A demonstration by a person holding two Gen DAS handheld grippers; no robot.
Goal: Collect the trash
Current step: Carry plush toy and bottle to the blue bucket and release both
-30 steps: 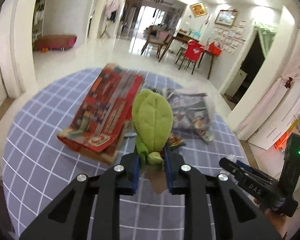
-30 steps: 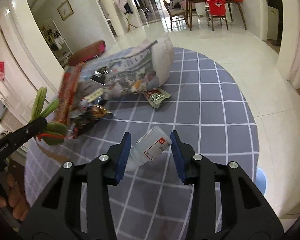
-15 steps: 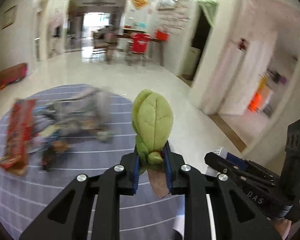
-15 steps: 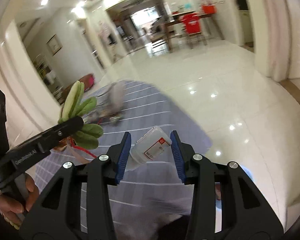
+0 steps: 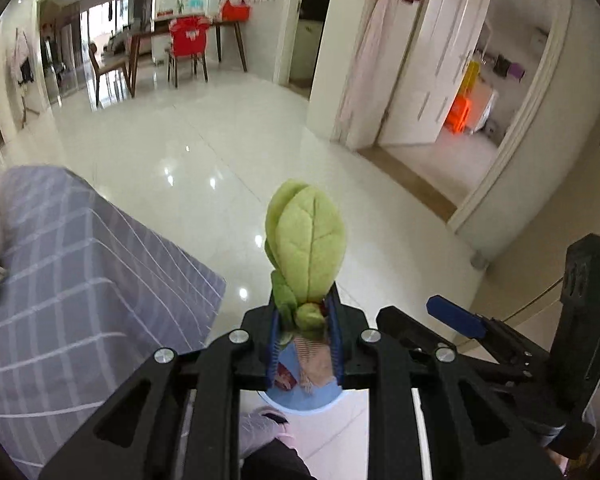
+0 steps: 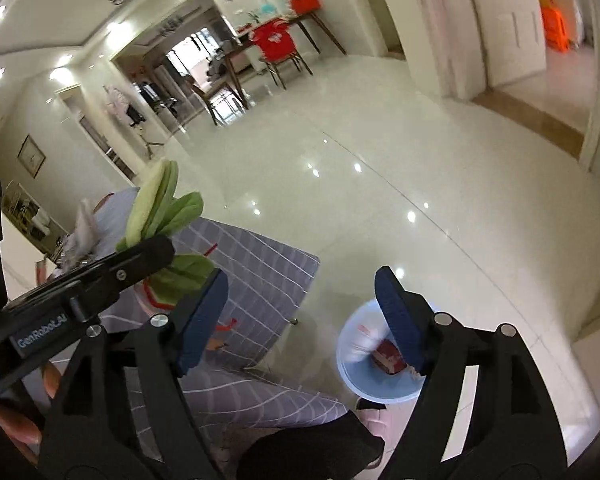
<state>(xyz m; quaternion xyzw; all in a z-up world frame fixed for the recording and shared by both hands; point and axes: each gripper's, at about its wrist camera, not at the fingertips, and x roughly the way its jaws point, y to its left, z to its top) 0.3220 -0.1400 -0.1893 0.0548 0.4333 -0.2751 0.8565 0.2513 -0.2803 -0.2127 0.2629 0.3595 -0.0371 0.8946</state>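
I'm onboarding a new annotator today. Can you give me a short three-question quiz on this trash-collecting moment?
1. True or false: the left claw is clamped on a green leaf-shaped plush.
2. Multiple choice: where is the light blue bin in the right wrist view? A) on the checked tablecloth B) on the glossy floor, below the right claw C) on a dining chair
3. Fill in: nothing is between the pads of the ____ claw.

Key
1. True. The pads press on the plush's base.
2. B. The bin stands on the floor beside the checked tablecloth, with a red wrapper inside.
3. Right. Its jaws are opening, with nothing between them.
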